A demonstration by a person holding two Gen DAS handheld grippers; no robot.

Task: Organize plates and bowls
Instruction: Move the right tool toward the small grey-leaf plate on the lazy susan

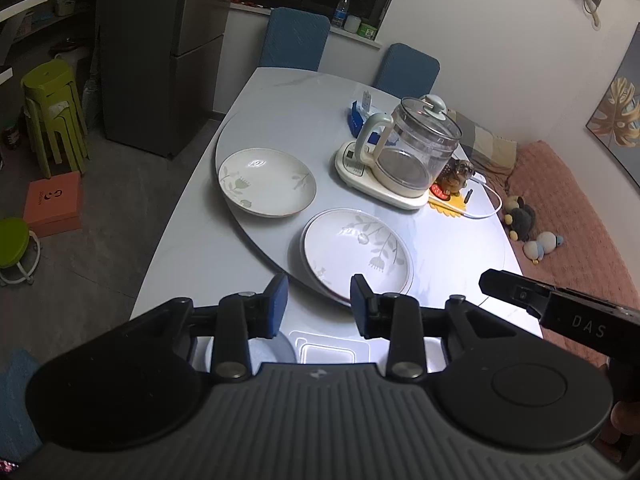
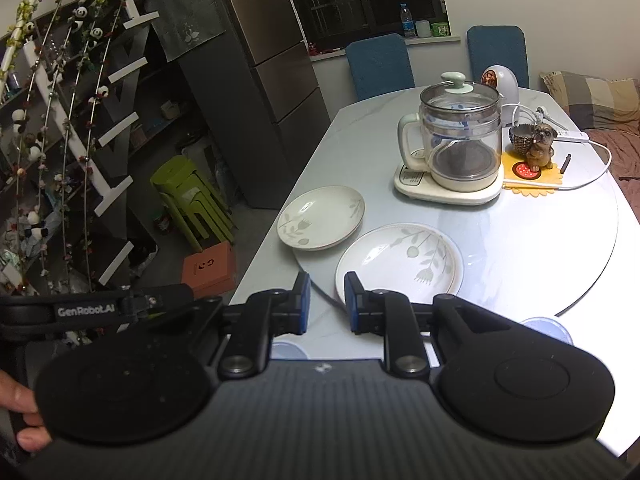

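Observation:
Two white plates with a grey flower print lie on the round turntable (image 1: 280,128) of the table. The far plate (image 1: 267,182) sits at the left; it also shows in the right wrist view (image 2: 321,217). The near plate (image 1: 357,254) looks stacked on another one; it shows in the right wrist view (image 2: 400,266) too. My left gripper (image 1: 319,305) is open and empty, just short of the near plate's front rim. My right gripper (image 2: 327,303) is open and empty, above the table edge beside the near plate. Pale bowls or containers (image 1: 326,350) lie under the grippers, mostly hidden.
A glass kettle (image 1: 414,148) on its white base stands behind the plates, with a dog figurine (image 2: 540,144), a yellow mat and a white cable to its right. Two blue chairs (image 1: 294,38) stand at the far side. Green stools (image 1: 54,108) and an orange box stand on the floor at the left.

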